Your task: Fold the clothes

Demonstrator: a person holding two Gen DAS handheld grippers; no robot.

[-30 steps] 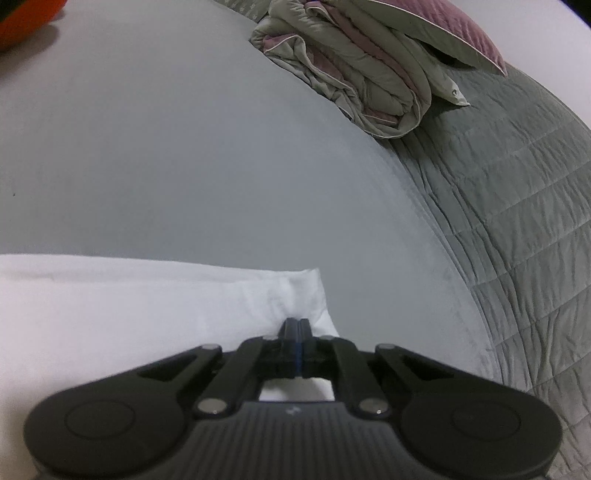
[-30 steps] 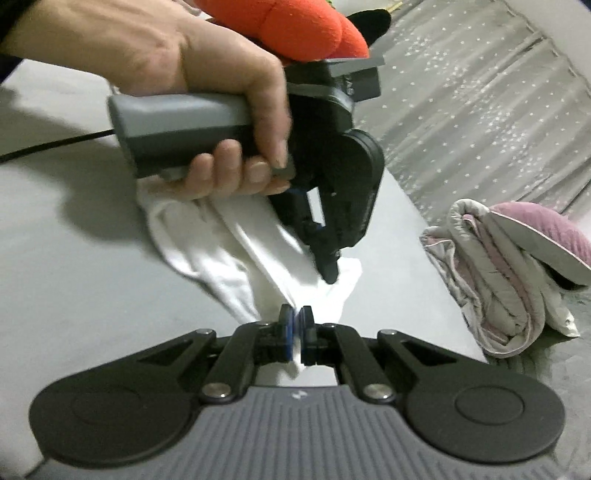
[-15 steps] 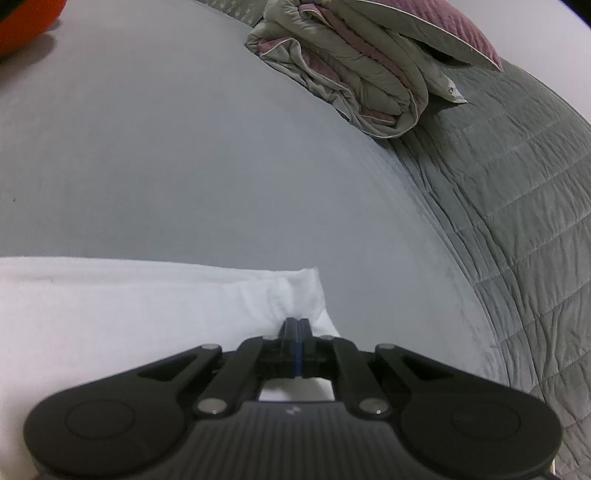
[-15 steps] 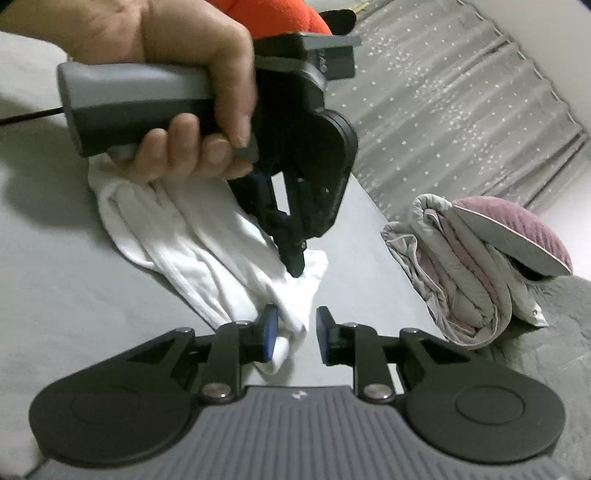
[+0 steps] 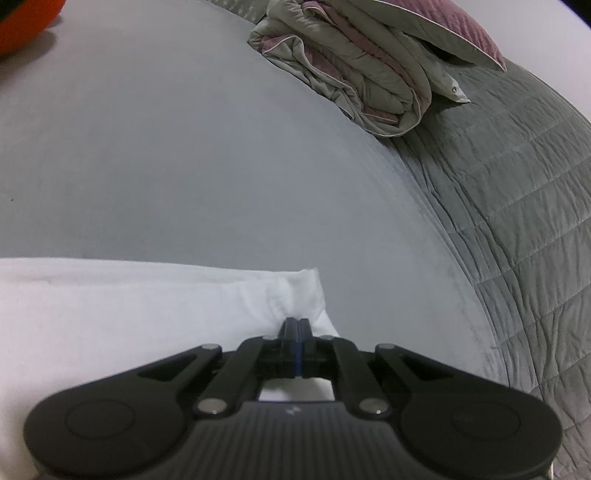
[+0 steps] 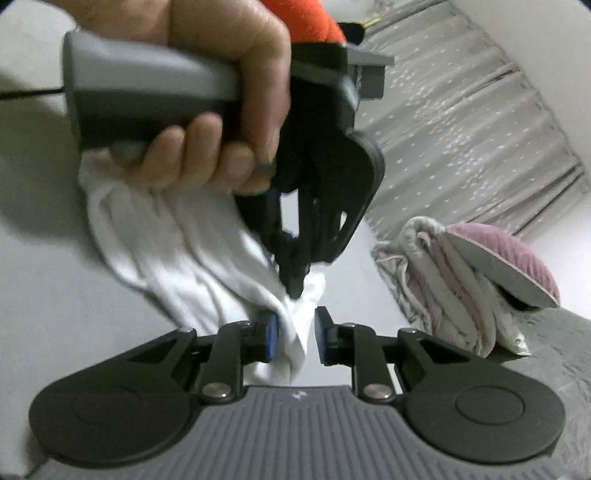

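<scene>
The right gripper [image 6: 291, 338] has sprung its jaws apart, letting go of the white cloth [image 6: 192, 251] on the bed [image 5: 184, 155]. The left gripper [image 5: 297, 326] stays clamped on the cloth's corner, so that end looks placed.

- My left gripper [image 5: 296, 325] pinches the near corner of the white cotton garment [image 5: 129, 299] lying on the smooth grey bedsheet [image 5: 184, 147].
- Far right, a rolled beige-and-mauve quilt [image 5: 369, 85] sits under a mauve quilted pillow [image 5: 443, 33].
- My right gripper [image 6: 293, 334] straddles the garment's corner, below the hand [image 6: 207, 122].
</scene>
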